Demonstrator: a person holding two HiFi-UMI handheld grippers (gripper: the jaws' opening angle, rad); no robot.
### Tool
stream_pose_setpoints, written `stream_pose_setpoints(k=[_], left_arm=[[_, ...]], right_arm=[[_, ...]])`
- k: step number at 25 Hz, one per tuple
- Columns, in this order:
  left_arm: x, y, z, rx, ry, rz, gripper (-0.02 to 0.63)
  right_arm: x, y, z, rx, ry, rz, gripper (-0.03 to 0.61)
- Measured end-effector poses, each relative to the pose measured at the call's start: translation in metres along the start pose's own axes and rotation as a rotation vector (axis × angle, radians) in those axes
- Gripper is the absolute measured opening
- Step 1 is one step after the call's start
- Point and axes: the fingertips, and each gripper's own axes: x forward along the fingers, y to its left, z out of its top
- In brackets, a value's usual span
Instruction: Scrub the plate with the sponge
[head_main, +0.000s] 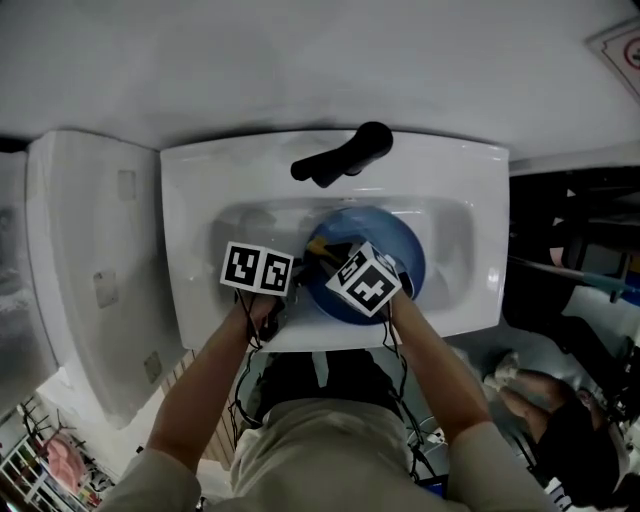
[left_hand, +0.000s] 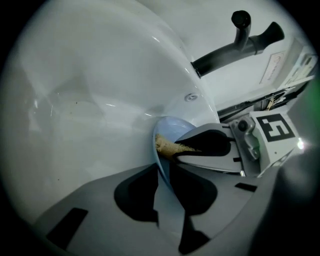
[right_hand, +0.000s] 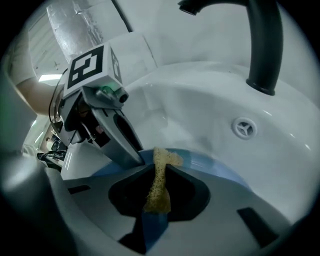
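Observation:
A blue plate (head_main: 395, 250) stands tilted in the basin of a white sink (head_main: 195, 210). My left gripper (head_main: 296, 272) holds it at its left rim. In the left gripper view the thin rim runs between the jaws of the left gripper (left_hand: 161, 172), which are shut on the plate (left_hand: 172, 131). My right gripper (head_main: 338, 258) is shut on a yellow sponge (right_hand: 159, 185) with a blue side, squeezed thin. The sponge's tip (left_hand: 167, 145) lies against the plate's face (right_hand: 220, 167), close to the left gripper (right_hand: 135, 156).
A black faucet (head_main: 345, 155) arches over the back of the basin, above both grippers (right_hand: 262, 45). A round overflow hole (right_hand: 245, 127) sits in the basin wall. A white tank-like fixture (head_main: 90, 270) stands left of the sink. The person's arms reach in from below.

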Motion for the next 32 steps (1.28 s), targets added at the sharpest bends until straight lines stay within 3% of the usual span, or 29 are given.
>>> stream_pose_setpoints(k=[5, 11, 17, 24, 32], left_arm=[[-0.006, 0.003, 0.004, 0.012, -0.019, 0.014, 0.078], [-0.011, 0.01, 0.009, 0.051, -0.035, 0.052, 0.074], [-0.018, 0.02, 0.017, 0.075, -0.059, 0.105, 0.06], [-0.022, 0.027, 0.021, 0.084, -0.077, 0.147, 0.046], [-0.025, 0.028, 0.024, 0.058, -0.107, 0.16, 0.031]], right_arm=[[0.006, -0.029, 0.001, -0.035, 0.039, -0.076, 0.072], [0.003, -0.066, -0.015, -0.094, 0.156, -0.204, 0.072], [-0.022, -0.092, -0.05, -0.159, 0.351, -0.279, 0.071], [-0.068, -0.061, -0.078, -0.24, 0.463, -0.187, 0.069], [-0.094, 0.046, -0.076, -0.294, 0.445, 0.11, 0.069]])
